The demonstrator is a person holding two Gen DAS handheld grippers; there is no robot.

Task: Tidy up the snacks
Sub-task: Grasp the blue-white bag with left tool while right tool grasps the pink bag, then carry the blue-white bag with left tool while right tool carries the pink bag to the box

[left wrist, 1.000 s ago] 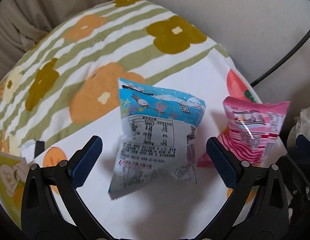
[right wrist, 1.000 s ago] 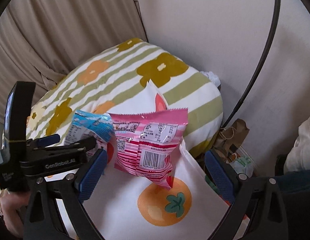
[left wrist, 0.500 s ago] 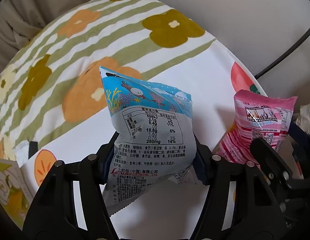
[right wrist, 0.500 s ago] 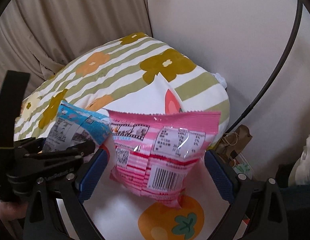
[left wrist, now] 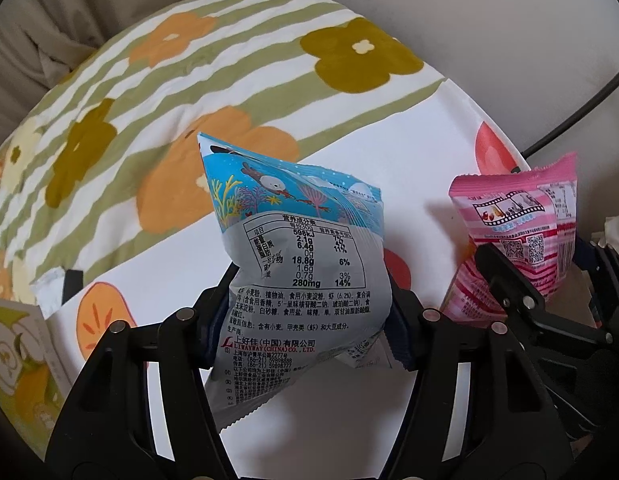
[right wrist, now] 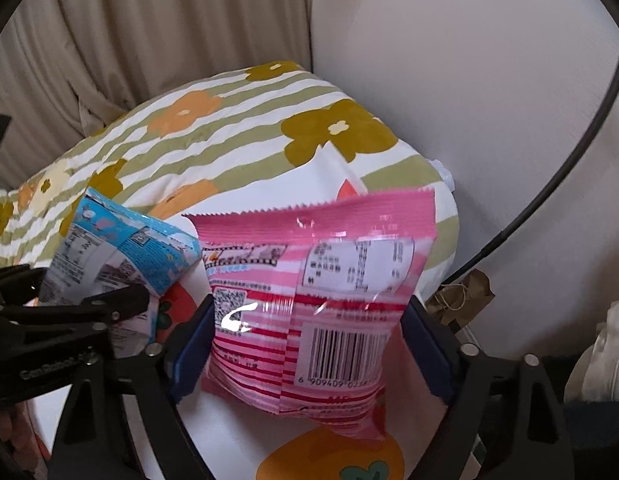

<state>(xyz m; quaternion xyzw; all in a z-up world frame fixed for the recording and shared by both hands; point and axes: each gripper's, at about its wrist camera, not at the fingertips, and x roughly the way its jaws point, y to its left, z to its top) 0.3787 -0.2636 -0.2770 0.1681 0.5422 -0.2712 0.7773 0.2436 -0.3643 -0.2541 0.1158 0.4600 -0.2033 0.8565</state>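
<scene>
My left gripper [left wrist: 305,328] is shut on a blue snack bag [left wrist: 301,264] with a sea picture and a white nutrition label, holding it upright above the white cloth. My right gripper [right wrist: 309,344] is shut on a pink striped snack bag [right wrist: 317,300] with a barcode, held just right of the blue one. In the left wrist view the pink bag [left wrist: 521,232] and the right gripper's black frame stand at the right. In the right wrist view the blue bag [right wrist: 117,252] and the left gripper sit at the left.
A white cloth with orange fruit prints [left wrist: 421,140] covers the surface. Behind it lies a striped flower pillow [left wrist: 181,80], with beige curtains [right wrist: 149,32] and a wall beyond. A brown paper bag [right wrist: 461,296] stands low at the right. A printed box [left wrist: 17,360] is at the left.
My left gripper closed on the blue bag and lifted it. My right gripper moved in on the pink bag, closed on it and raised it.
</scene>
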